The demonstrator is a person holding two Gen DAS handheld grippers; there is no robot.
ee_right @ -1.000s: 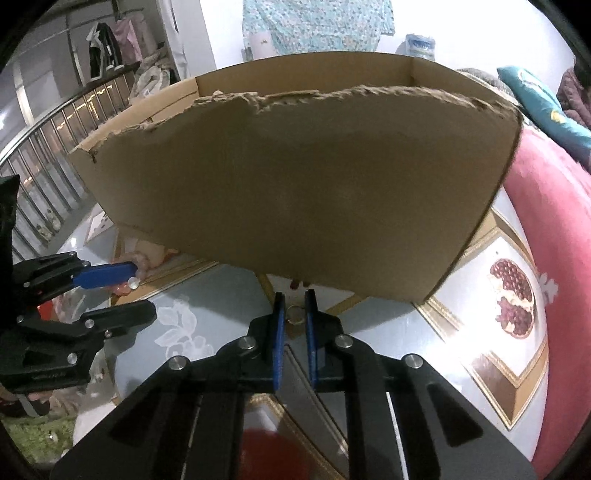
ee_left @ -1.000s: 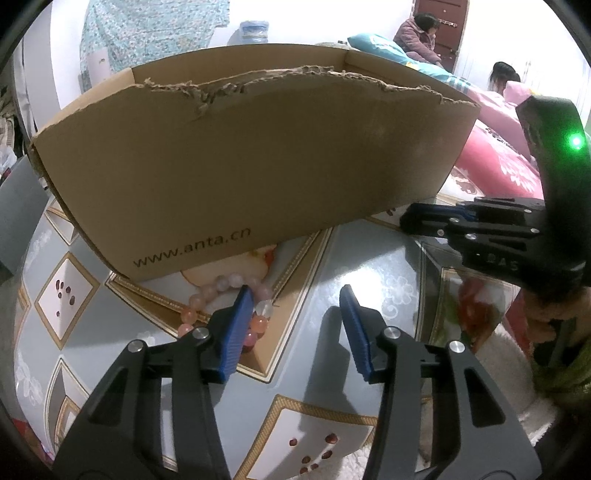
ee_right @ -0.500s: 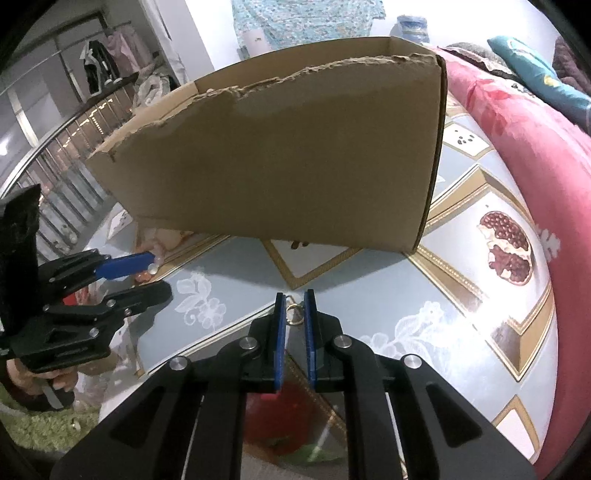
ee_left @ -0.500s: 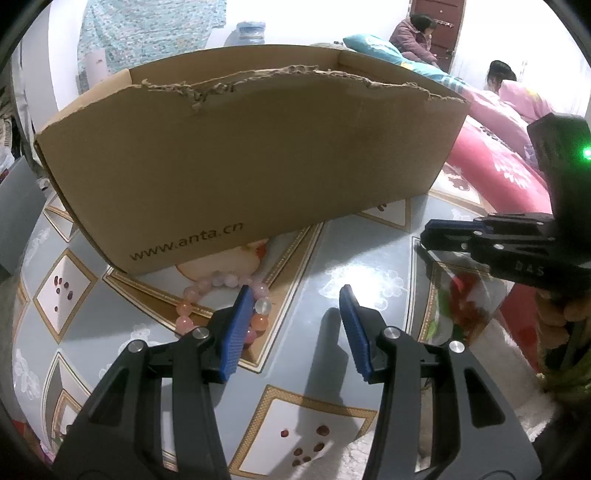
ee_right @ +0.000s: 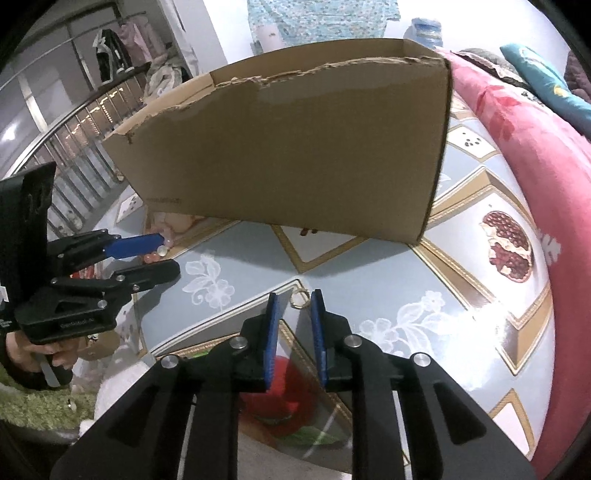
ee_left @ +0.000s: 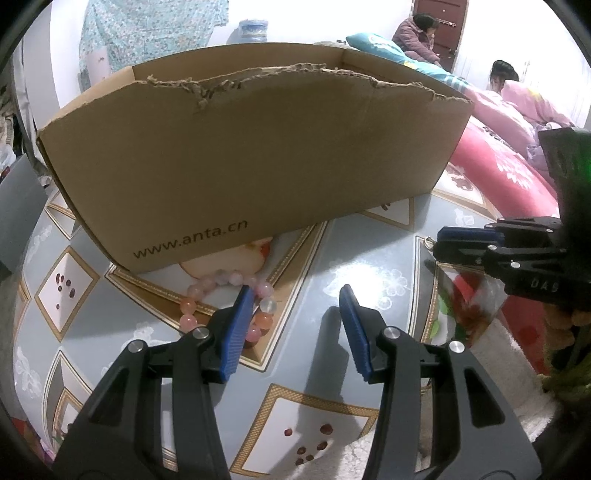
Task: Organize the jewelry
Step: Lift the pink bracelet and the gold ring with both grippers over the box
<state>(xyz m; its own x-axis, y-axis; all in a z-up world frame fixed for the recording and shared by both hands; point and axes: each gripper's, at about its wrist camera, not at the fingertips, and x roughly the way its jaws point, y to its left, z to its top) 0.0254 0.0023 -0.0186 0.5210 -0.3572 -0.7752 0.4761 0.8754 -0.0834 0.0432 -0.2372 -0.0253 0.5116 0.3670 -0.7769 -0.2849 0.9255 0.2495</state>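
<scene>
A pink bead bracelet (ee_left: 221, 291) lies on the patterned tablecloth in front of a brown cardboard box (ee_left: 258, 147). My left gripper (ee_left: 295, 310) is open just above the cloth, its left finger over part of the bracelet. A small gold ring (ee_right: 300, 298) lies on the cloth between the tips of my right gripper (ee_right: 295, 310), whose jaws stand slightly apart beside the ring without touching it. The ring also shows in the left wrist view (ee_left: 429, 242) at the right gripper's tip. The box (ee_right: 295, 147) stands just beyond.
The table (ee_right: 369, 280) has a blue and gold fruit-patterned cloth. A pink quilt (ee_right: 535, 155) lies along its right side. Two people (ee_left: 421, 33) sit far behind. A metal railing (ee_right: 74, 155) is at left. Green carpet (ee_right: 37, 402) lies below the table edge.
My right gripper has pulled back from the box and its jaws have parted from the ring, which now lies on the cloth. The left gripper has barely moved.
</scene>
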